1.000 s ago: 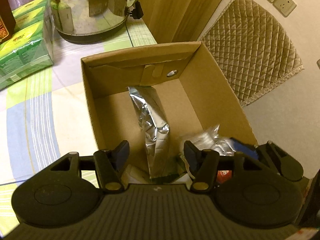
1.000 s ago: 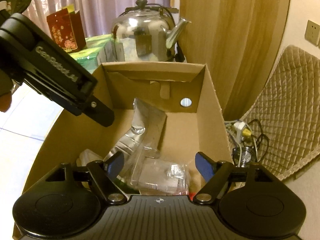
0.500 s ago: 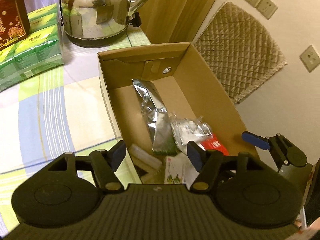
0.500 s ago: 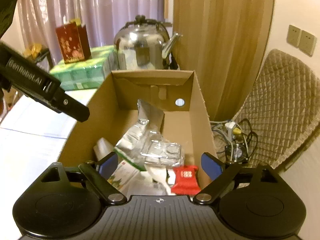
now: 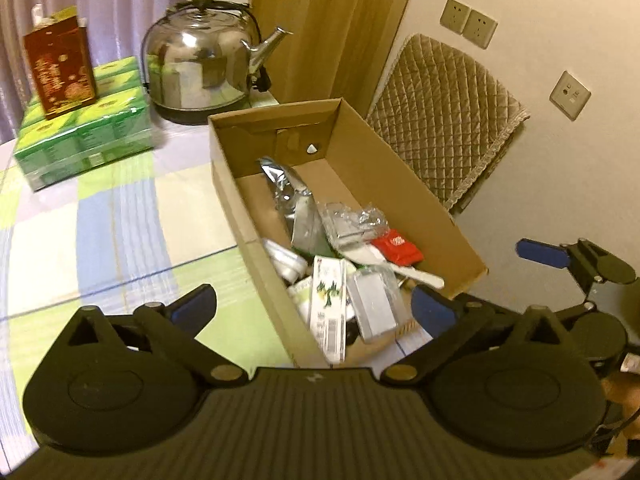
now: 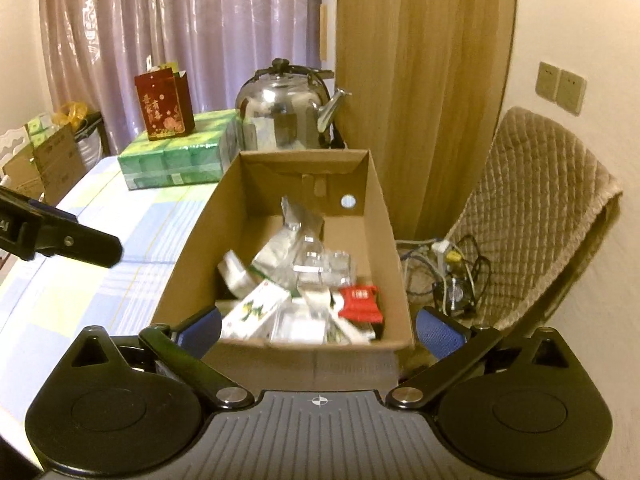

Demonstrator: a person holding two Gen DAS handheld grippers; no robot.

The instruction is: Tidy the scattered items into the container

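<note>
An open cardboard box (image 5: 400,184) (image 6: 204,240) stands on the checked tablecloth. Inside lie a silver foil pouch (image 5: 296,200) (image 6: 296,216), clear plastic wrapping (image 5: 348,220) (image 6: 324,264), a red packet (image 5: 396,246) (image 6: 360,298) and a white-and-green carton (image 5: 330,296) (image 6: 256,308). My left gripper (image 5: 314,306) hovers above the box's near left corner, its jaws opening, gripping nothing. My right gripper (image 6: 319,330) hangs above the near end wall, jaws also opening and empty. One finger (image 5: 540,252) of the right gripper shows in the left wrist view, one finger (image 6: 80,244) of the left in the right wrist view.
Behind the box stand a steel kettle (image 5: 200,64) (image 6: 280,116), shrink-wrapped green packs (image 5: 84,136) (image 6: 176,156) and a red gift bag (image 5: 60,68) (image 6: 164,106). A quilted chair (image 5: 440,120) (image 6: 540,208) and floor cables (image 6: 452,272) are right of the table.
Both grippers have drawn back and up out of the box while their jaws spread wide. The silver pouch and the clear wrapping now lie loose in the box.
</note>
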